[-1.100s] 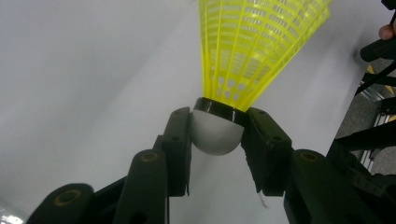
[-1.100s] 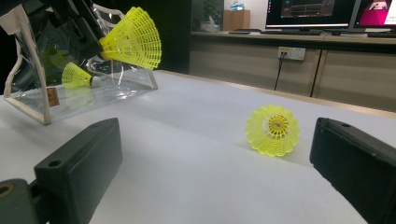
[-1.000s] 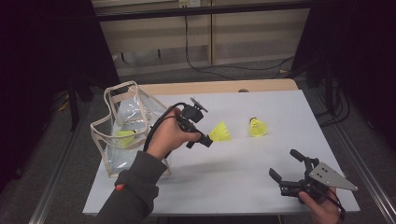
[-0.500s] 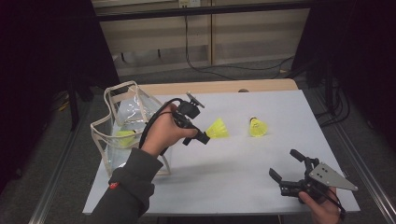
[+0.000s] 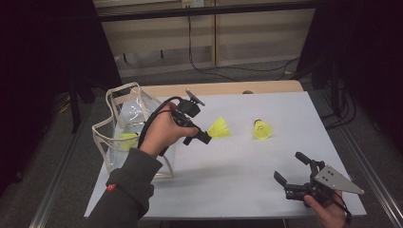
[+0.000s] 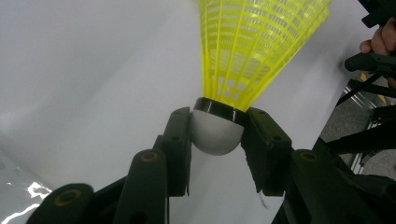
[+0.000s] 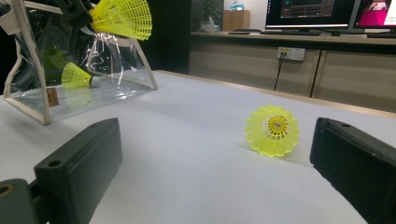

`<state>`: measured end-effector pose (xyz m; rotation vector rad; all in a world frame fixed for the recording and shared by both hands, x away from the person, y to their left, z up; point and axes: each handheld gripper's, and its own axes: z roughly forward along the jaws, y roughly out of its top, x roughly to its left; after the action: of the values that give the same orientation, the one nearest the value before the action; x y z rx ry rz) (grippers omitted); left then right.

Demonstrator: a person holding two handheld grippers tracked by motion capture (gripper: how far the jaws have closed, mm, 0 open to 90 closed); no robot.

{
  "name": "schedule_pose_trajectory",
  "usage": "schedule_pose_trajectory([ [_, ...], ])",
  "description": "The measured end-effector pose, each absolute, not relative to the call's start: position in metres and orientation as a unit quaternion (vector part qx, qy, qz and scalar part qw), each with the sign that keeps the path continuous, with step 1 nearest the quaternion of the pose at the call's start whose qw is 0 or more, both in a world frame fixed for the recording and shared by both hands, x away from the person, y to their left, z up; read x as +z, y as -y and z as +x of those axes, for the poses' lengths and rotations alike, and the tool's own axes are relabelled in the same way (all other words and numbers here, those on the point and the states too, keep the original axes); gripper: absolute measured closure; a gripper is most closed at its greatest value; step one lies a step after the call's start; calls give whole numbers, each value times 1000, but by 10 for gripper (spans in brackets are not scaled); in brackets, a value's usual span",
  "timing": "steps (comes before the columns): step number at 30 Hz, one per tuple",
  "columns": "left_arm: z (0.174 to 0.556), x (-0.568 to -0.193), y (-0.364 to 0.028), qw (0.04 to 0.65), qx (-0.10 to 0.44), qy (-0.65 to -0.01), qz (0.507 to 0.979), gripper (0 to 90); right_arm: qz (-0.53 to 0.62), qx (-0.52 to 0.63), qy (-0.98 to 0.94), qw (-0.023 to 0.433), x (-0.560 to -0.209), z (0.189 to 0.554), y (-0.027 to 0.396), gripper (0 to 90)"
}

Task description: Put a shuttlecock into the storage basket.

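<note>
Drifting slightly toward the clear bag [image 5: 124,124], the left gripper [image 5: 205,137] is clamping a yellow shuttlecock [image 5: 219,128] by its white cork, just beside the bag's open mouth. Well away from the bag, the right gripper [image 5: 293,171] is resting with jaws spread wide and empty, while a second shuttlecock [image 5: 262,129] is lying on the table [image 5: 228,166] and a third [image 7: 77,76] inside the bag.

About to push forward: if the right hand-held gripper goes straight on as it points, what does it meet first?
Most likely the loose yellow shuttlecock lying on the table, just ahead between the open right hand-held gripper jaws; depth is uncertain.
</note>
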<state>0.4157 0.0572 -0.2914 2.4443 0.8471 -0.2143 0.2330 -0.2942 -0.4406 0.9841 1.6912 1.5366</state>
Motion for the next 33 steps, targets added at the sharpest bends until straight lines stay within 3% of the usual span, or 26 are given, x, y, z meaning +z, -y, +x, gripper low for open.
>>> schedule_pose_trajectory([
  [33,420,-275,-75,276,-84,-337,896,630,374,585,-644,320,-441,233,293,21],
])
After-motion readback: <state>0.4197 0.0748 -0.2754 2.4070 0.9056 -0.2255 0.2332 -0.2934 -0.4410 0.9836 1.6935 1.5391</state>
